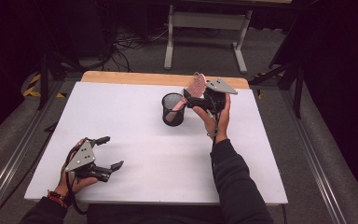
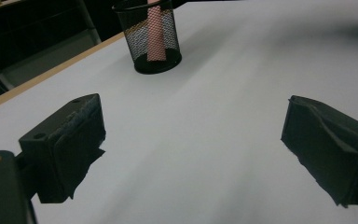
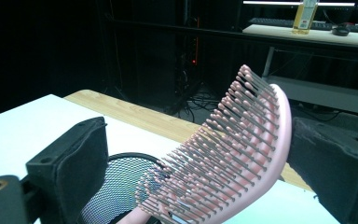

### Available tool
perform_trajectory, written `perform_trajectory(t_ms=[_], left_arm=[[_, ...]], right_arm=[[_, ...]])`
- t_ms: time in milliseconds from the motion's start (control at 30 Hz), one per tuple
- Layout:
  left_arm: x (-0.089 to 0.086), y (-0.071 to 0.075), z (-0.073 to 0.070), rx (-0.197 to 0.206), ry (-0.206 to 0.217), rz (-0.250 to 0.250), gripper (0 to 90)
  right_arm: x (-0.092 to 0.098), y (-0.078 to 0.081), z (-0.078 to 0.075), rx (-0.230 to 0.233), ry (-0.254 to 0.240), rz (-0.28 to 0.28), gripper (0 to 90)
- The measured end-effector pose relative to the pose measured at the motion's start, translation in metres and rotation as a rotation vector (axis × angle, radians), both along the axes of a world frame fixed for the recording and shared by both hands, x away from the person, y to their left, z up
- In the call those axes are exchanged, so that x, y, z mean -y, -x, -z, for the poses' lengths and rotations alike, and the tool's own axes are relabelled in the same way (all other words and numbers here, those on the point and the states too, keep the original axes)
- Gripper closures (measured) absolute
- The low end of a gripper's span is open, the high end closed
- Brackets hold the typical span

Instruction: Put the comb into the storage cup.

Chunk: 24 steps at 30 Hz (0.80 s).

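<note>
A pink hairbrush [image 1: 195,86] stands handle-down in a black mesh cup [image 1: 173,110] at the back middle of the white table [image 1: 158,154]. My right gripper [image 1: 189,99] is open around the brush head. In the right gripper view the brush [image 3: 233,154] lies between the spread jaws of the right gripper [image 3: 200,149]. Its back rests against the right jaw, and a gap separates the bristles from the left jaw. My left gripper [image 1: 112,152] sits open and empty at the front left. In the left gripper view, the left gripper [image 2: 191,144] faces the cup [image 2: 151,46] and brush handle [image 2: 154,32].
A wooden strip [image 1: 135,77] edges the table's far side. Behind it are a white desk frame [image 1: 207,28] and cables on the floor. Metal rails [image 1: 317,154] run along both sides. A desk with a bottle [image 3: 305,16] stands far off.
</note>
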State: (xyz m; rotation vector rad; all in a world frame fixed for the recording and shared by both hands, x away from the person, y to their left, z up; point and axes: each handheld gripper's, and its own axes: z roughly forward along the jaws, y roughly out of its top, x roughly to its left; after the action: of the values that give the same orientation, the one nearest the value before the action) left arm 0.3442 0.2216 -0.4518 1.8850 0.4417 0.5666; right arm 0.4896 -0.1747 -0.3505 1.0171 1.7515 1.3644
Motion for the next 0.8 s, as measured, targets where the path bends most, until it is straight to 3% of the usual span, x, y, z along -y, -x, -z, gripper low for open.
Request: perform_trajectory(t_ms=[300,800], left_arm=[[-0.001,0.0,0.0,0.002,0.002,-0.007,7.1],[0.0,-0.001,0.0,-0.001,-0.006,-0.005,7.1]], right_arm=[[-0.001,0.008,-0.005,0.024,0.045,-0.006,7.7],[0.002,0.018,-0.005,0.03,0.075,-0.039,8.0]])
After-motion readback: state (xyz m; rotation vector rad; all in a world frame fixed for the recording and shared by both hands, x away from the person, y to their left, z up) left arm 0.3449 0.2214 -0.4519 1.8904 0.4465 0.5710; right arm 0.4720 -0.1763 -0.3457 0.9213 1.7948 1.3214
